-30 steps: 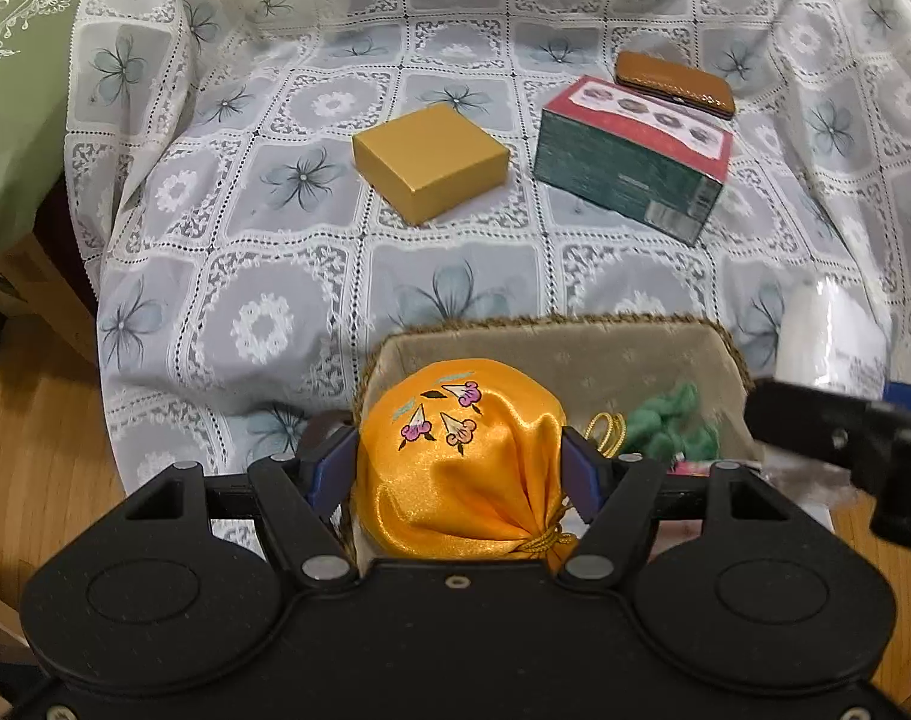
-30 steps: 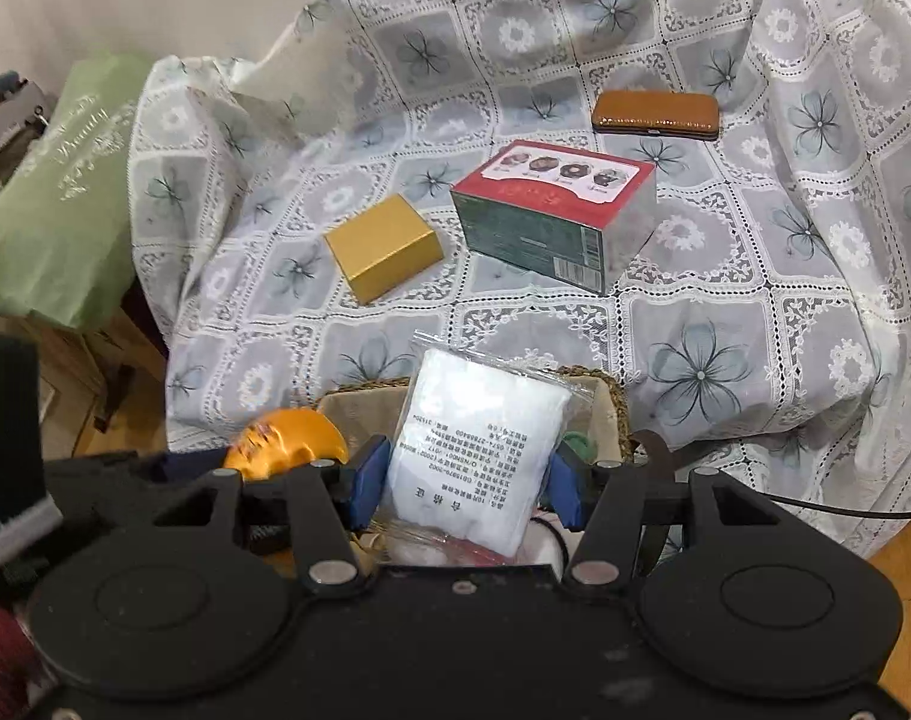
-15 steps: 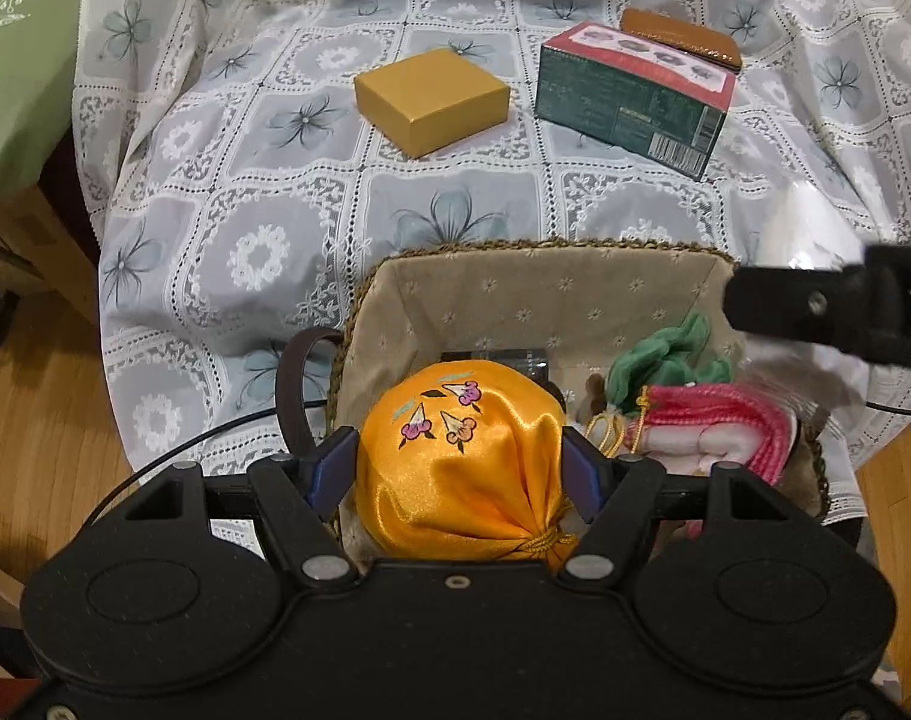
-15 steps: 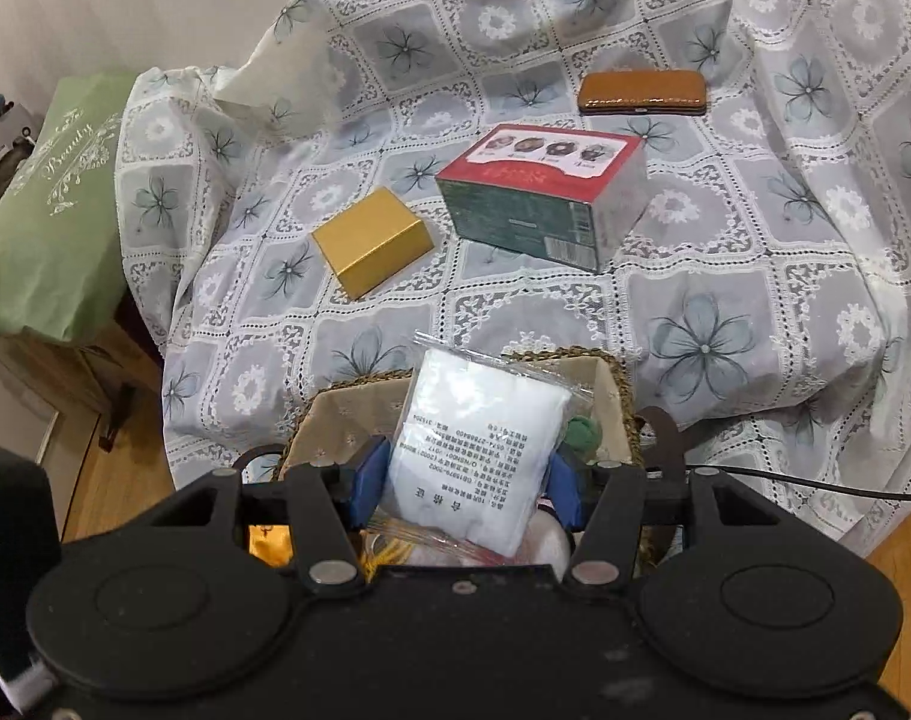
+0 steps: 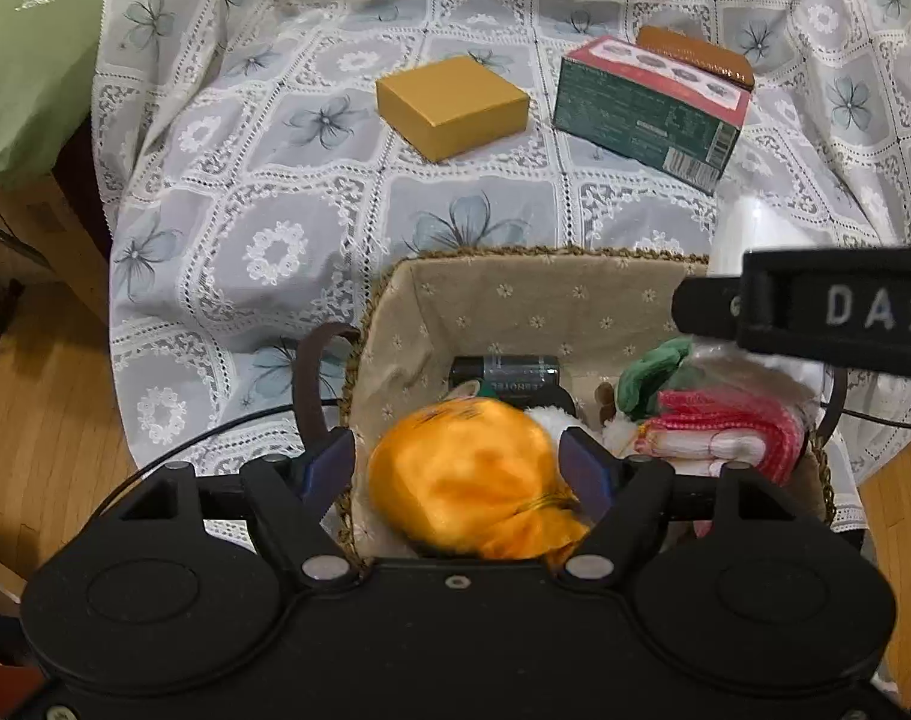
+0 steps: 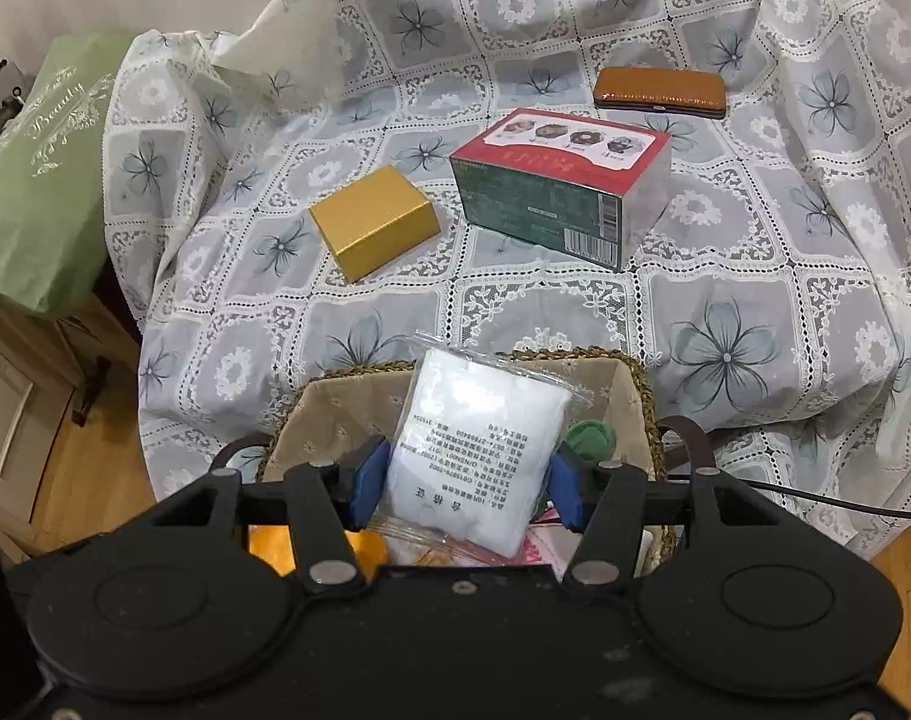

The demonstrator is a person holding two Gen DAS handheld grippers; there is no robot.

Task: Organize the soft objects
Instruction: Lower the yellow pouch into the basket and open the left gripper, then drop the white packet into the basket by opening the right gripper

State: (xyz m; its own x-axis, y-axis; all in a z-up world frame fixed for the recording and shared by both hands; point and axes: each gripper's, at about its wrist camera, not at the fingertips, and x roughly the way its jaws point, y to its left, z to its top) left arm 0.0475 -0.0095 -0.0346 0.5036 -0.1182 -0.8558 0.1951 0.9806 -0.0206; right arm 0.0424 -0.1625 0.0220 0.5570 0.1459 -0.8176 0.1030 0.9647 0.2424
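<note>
Fabric lining is seen inside a woven basket (image 5: 389,324) that sits at the near edge of a lace-patterned cloth (image 5: 263,192). Over the near left part of this basket the left gripper (image 5: 458,465) is held, and its blue pads are spread apart, with gaps visible on both sides of an orange satin pouch (image 5: 467,480). The pouch is blurred and lies between the pads without being pressed; whether it rests on the basket contents cannot be told. Just beyond it a dark cylindrical can (image 5: 503,372) lies on its side, and to the right a green soft item (image 5: 647,366) and a red-and-white knitted piece (image 5: 719,432) are packed in the basket.

From the right wrist view, the right gripper (image 6: 464,483) is clamped on a white packet in clear plastic (image 6: 479,450), which is held upright above the basket (image 6: 641,384), printed text facing the camera. The orange pouch (image 6: 269,546) is glimpsed below at the near left.

Farther back on the cloth (image 6: 725,312), a gold box (image 6: 374,222) is placed at the left, a red-topped green box (image 6: 560,186) to its right, and a brown case (image 6: 659,91) beyond that. A green cushion (image 6: 35,192) is seen at the far left edge.
</note>
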